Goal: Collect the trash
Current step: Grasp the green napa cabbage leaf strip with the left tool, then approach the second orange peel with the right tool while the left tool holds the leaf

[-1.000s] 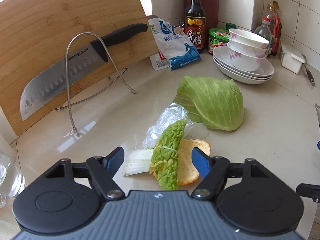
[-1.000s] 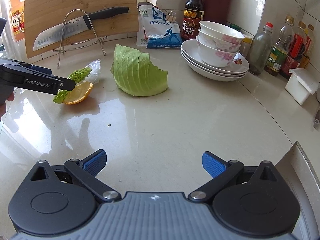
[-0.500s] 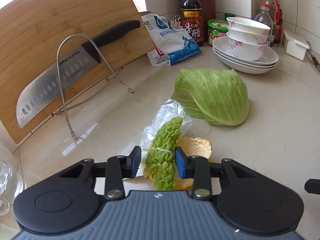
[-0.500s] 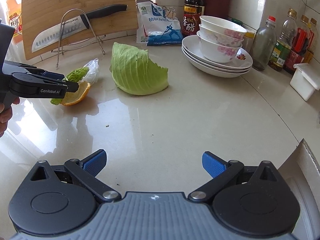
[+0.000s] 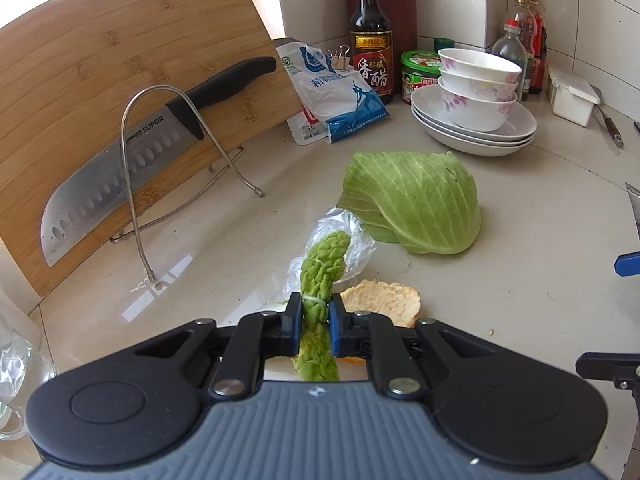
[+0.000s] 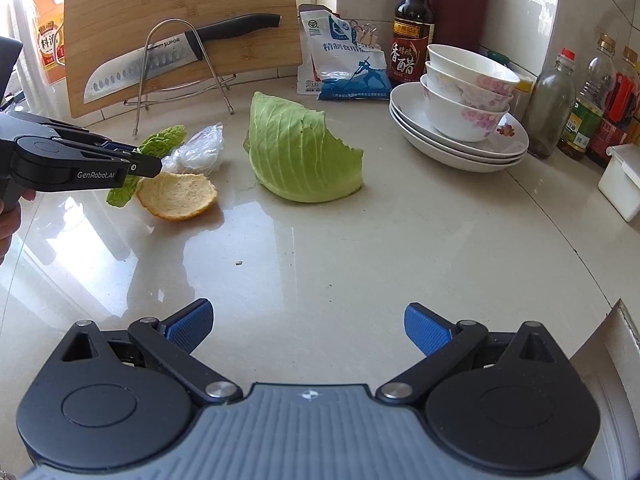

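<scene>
A crinkled green leaf scrap (image 5: 326, 260) stands pinched between the pads of my left gripper (image 5: 316, 308), whose jaws are still closing on it. In the right wrist view the same left gripper (image 6: 136, 162) reaches in from the left edge with the leaf (image 6: 164, 140) sticking out both sides. An orange peel (image 5: 384, 300) lies just right of the leaf, and crumpled clear plastic (image 5: 344, 232) lies behind it. A cut cabbage wedge (image 6: 296, 156) rests further right. My right gripper (image 6: 308, 324) hovers open over bare counter, nothing between its fingers.
A bamboo cutting board (image 5: 100, 80) leans at the back left with a large knife (image 5: 120, 184) in a wire rack (image 5: 136, 168). Stacked bowls and plates (image 6: 460, 120), a salt bag (image 6: 344, 64), bottles (image 6: 412, 28) and a white box (image 6: 620, 180) line the back and right.
My left gripper's jaws went from wide apart around the leaf scrap to pressed against it. The leaf now stands more upright. My right gripper stayed open and barely moved.
</scene>
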### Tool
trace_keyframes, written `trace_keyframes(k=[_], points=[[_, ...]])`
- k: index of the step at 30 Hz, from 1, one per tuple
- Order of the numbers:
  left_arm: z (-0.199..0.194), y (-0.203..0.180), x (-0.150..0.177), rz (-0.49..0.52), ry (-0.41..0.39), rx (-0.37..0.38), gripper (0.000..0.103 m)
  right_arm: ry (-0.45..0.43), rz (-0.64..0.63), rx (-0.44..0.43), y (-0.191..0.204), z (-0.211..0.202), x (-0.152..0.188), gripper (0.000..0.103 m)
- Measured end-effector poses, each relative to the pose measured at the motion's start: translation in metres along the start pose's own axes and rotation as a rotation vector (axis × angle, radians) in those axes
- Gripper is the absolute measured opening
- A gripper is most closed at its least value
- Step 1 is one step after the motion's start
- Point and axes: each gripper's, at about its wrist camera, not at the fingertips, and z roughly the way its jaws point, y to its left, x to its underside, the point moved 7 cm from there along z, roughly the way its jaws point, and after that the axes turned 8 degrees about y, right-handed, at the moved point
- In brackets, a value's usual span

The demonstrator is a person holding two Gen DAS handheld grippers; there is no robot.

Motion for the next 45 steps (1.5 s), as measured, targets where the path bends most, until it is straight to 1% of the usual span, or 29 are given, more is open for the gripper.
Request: trace_keyframes(k=[9,10,15,17,20,25,28,36,37,42,45], points=[[-0.025,0.018,0.009,0.013,0.004,-0.013,0.011,-0.021,-0.060,-0.130,0.026,0.013,-0.023,0.102],[-0.027,0.019,0.010,0.017,0.004,-0.015,0.011,-0.022,-0.067,-0.147,0.031,0.017,-0.027,0.101],[-0.033,0.023,0.015,0.032,0.013,-0.012,0.011,-0.010,-0.081,-0.227,0.047,0.037,-0.047,0.089],[-0.034,0.025,0.017,0.028,0.018,-0.006,0.011,-0.002,-0.098,-0.246,0.054,0.047,-0.054,0.089],[-0.036,0.028,0.016,0.023,0.014,-0.007,0.011,0.005,-0.156,-0.246,0.067,0.058,-0.061,0.089],[-0.038,0.034,0.015,0.015,0.011,-0.010,0.011,0.009,-0.271,-0.206,0.087,0.077,-0.067,0.089],[-0.038,0.037,0.014,0.008,0.010,-0.010,0.011,-0.007,-0.325,-0.183,0.094,0.083,-0.071,0.089],[-0.038,0.045,0.013,-0.019,0.010,-0.016,0.011,-0.024,-0.364,-0.211,0.106,0.093,-0.087,0.089],[-0.038,0.045,0.013,-0.020,0.011,-0.016,0.011,-0.026,-0.365,-0.209,0.106,0.093,-0.088,0.088],[-0.037,0.045,0.013,-0.020,0.017,-0.008,0.011,-0.027,-0.368,-0.205,0.107,0.089,-0.086,0.074],[-0.038,0.044,0.013,-0.012,0.016,-0.005,0.011,-0.029,-0.361,-0.206,0.106,0.085,-0.083,0.070]])
